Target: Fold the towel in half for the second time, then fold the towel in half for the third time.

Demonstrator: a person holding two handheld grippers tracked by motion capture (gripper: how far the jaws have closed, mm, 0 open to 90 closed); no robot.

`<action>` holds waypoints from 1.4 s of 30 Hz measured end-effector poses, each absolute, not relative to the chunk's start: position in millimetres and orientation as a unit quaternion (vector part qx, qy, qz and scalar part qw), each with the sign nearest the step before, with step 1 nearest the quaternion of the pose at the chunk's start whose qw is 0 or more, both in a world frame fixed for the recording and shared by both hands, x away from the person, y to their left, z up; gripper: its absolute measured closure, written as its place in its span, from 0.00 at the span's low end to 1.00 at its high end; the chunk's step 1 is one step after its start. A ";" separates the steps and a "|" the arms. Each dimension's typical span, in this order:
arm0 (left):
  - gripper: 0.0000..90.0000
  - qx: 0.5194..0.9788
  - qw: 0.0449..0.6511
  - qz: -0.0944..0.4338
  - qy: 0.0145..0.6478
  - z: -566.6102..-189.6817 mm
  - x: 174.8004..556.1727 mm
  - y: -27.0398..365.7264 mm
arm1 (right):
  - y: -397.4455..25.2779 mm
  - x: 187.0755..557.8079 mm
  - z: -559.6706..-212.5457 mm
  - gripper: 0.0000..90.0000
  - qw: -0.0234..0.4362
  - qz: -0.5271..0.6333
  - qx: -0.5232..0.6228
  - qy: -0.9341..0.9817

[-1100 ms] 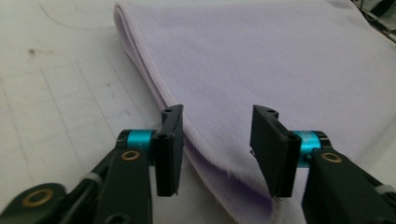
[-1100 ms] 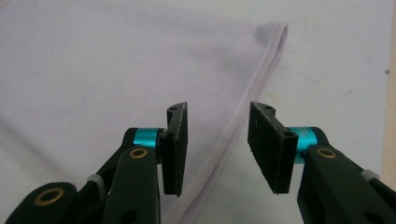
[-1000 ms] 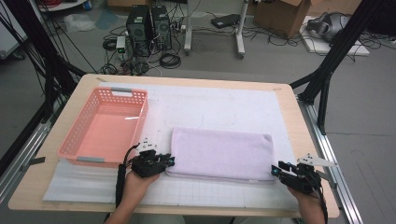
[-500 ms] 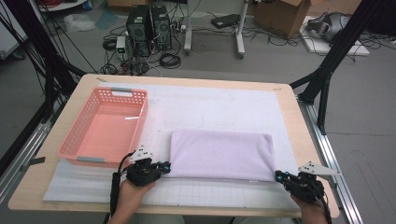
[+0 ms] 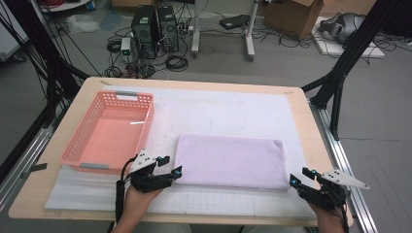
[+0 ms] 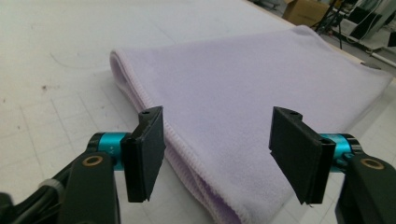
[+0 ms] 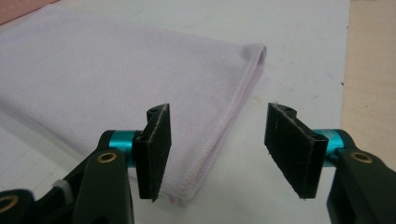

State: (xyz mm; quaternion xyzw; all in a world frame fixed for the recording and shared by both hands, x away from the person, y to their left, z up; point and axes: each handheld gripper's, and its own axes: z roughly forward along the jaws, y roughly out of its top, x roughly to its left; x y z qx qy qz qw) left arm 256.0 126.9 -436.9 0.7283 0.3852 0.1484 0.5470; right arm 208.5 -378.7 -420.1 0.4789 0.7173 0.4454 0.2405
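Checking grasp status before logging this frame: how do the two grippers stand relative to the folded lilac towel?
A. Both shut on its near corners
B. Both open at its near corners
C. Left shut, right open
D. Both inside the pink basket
B: the left gripper and right gripper both show jaws spread wide apart, the folded lilac towel lying flat between and ahead of them, unpinched.

A wooden table carries a white gridded mat over most of its top. On the mat, a pink basket sits at the left. A folded lilac towel lies near the front edge, right of the basket.
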 end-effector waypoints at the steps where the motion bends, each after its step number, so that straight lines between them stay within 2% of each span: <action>1: 0.37 0.728 0.549 0.154 0.379 -436.1 255.4 127.2 | -377.7 208.9 -420.1 0.41 0.244 0.446 0.475 0.719; 6: 0.24 0.720 0.562 0.159 0.376 -433.8 255.7 131.0 | -371.9 210.6 -420.9 0.33 0.249 0.439 0.461 0.730; 10: 0.24 0.717 0.563 0.162 0.377 -434.3 255.7 133.3 | -369.2 212.2 -420.7 0.28 0.257 0.442 0.453 0.730; 15: 0.24 0.715 0.563 0.167 0.380 -434.1 254.8 134.0 | -368.1 214.6 -421.6 0.27 0.255 0.443 0.454 0.730; 42: 0.26 0.726 0.538 0.155 0.398 -440.6 254.2 133.0 | -365.5 219.4 -424.5 0.26 0.250 0.434 0.451 0.739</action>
